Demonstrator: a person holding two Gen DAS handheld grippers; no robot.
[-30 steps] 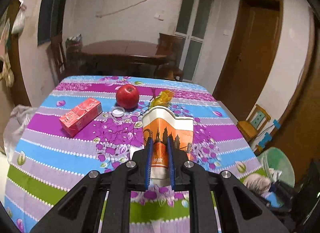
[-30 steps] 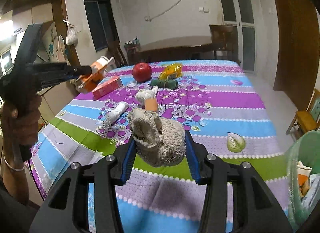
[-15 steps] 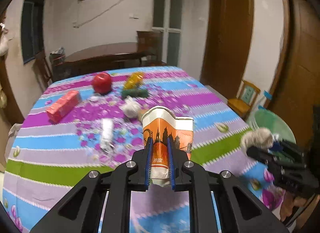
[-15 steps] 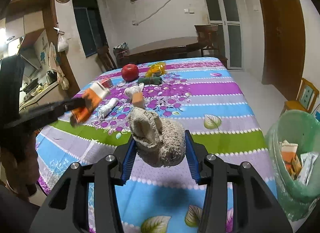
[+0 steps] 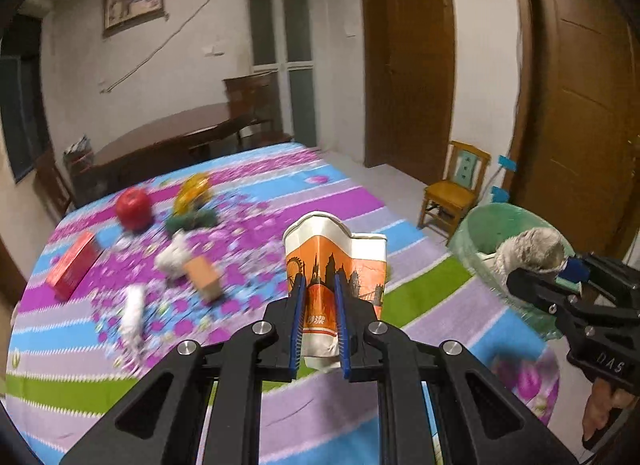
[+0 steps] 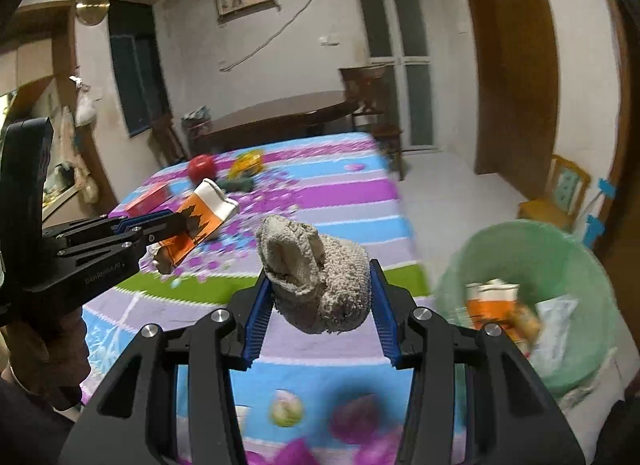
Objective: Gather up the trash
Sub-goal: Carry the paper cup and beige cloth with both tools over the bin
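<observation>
My left gripper is shut on a squashed orange and white paper cup, held up over the table; from the right wrist view the same cup sticks out of that gripper at the left. My right gripper is shut on a wadded grey cloth, close to the left rim of the green-lined bin. In the left wrist view the cloth hangs right at the bin. The bin holds another orange cup and wrappers.
On the floral tablecloth lie a red apple, a red carton, a yellow wrapper, a dark green item, a brown box and white crumpled pieces. A small wooden chair stands behind the bin.
Both grippers swung right toward the bin, still holding their loads. The bin now fills the right wrist view's right side, and the left gripper with the cup has come closer in.
</observation>
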